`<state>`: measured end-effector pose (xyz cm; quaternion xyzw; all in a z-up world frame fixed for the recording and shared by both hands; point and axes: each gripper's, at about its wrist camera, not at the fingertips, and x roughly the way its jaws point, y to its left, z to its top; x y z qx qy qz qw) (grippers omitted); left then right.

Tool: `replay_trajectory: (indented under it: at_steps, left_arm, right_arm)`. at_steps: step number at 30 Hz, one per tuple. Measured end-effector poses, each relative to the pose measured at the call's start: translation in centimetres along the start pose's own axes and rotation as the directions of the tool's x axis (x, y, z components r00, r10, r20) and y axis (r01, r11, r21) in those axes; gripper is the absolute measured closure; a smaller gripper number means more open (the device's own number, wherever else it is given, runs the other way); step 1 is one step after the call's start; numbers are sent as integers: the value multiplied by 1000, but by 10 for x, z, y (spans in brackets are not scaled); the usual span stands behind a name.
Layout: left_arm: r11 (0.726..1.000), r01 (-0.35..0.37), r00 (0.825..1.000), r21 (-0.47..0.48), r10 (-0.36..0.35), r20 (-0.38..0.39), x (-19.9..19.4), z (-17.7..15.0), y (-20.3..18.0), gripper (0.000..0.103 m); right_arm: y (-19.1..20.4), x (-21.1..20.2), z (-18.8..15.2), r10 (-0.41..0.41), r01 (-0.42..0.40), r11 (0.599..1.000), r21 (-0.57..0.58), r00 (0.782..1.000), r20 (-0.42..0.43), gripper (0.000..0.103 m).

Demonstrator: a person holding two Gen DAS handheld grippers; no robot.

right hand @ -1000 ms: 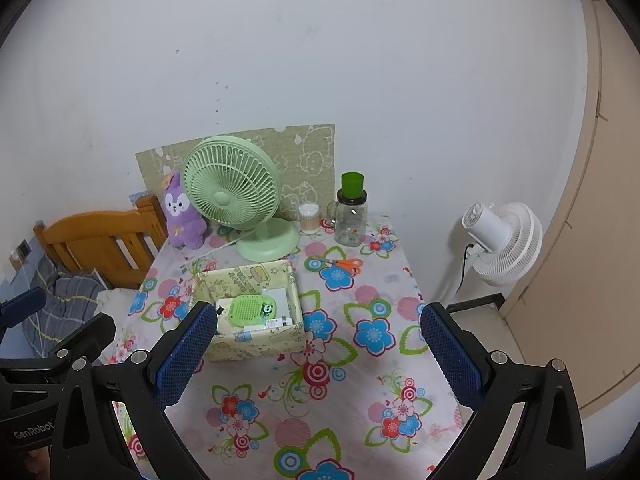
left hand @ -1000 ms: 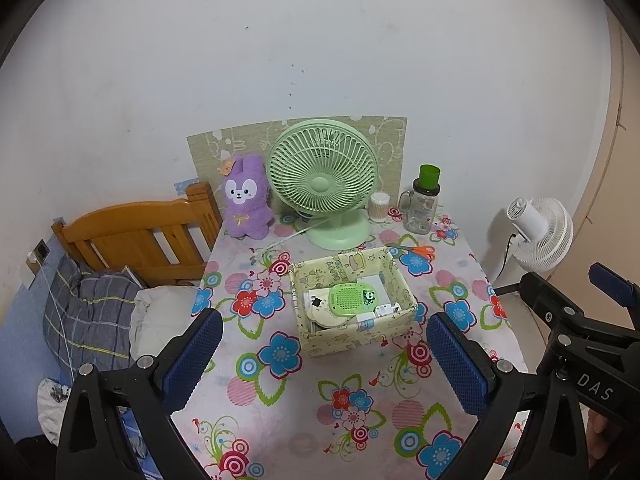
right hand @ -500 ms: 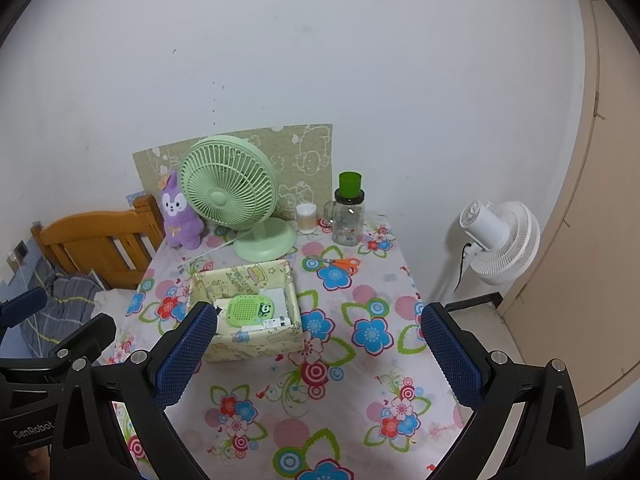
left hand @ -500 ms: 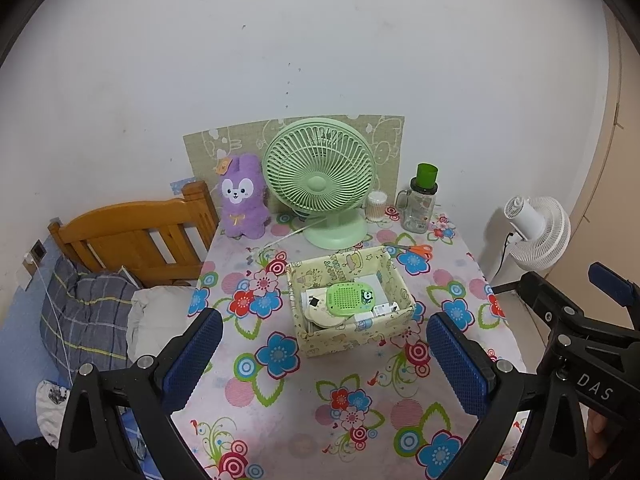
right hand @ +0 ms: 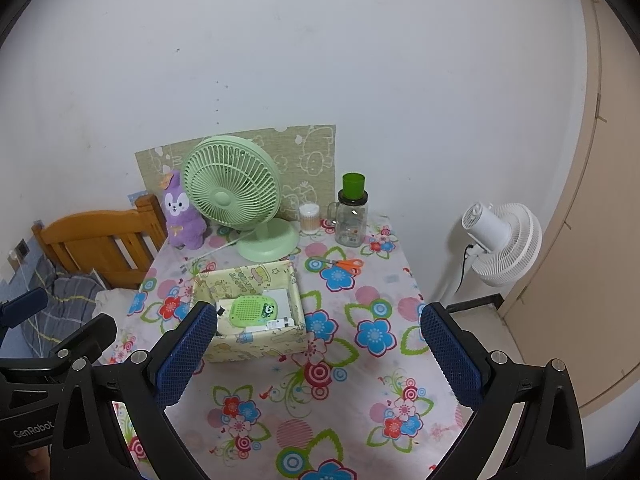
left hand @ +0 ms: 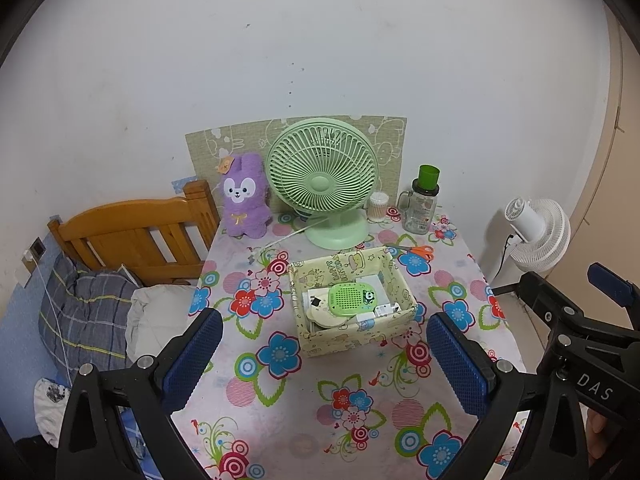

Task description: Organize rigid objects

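Floral cloth in pink, blue and green covers the worktop [left hand: 280,400], which fills the lower middle of both views; at its centre sits a pale yellow fabric box [left hand: 352,300] printed with cartoon figures, and inside it lie the rigid objects — a green perforated gadget with a panda face [left hand: 350,299] on top, white flat items beneath it, and a small white piece at the box's near right corner. The left gripper [left hand: 324,360] hangs above the near edge of the worktop with its blue-padded fingers [left hand: 192,356] spread wide and nothing between them; the box shows in the gap, well beyond the tips. The right gripper [right hand: 316,354] is likewise spread and empty, and in its view the left pad overlaps the box's near left corner, though I cannot tell whether they touch.

Along the back of the worktop, from left to right in the left wrist view, stand a purple plush rabbit [left hand: 243,196], a mint-green desk fan [left hand: 322,180], a small jar of cotton swabs [left hand: 378,207] and a clear handled bottle with a green cap [left hand: 422,202]; orange-handled scissors [left hand: 416,251] lie just behind the box's far right corner.

Off the worktop — a wooden bed frame [left hand: 132,236] with a plaid pillow at the left, and a white floor fan [left hand: 536,234] at the right.
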<state>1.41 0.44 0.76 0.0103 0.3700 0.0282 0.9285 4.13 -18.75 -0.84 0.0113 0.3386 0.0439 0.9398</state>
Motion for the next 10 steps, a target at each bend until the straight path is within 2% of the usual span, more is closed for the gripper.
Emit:
replay_trajectory:
  at_steps: [10]
  left_arm:
    - [1000,8,1000,-17,-8,-8,7,1,3,0]
  right_arm:
    - [3,7,2,7,-7,1000,1,1000,-18,0]
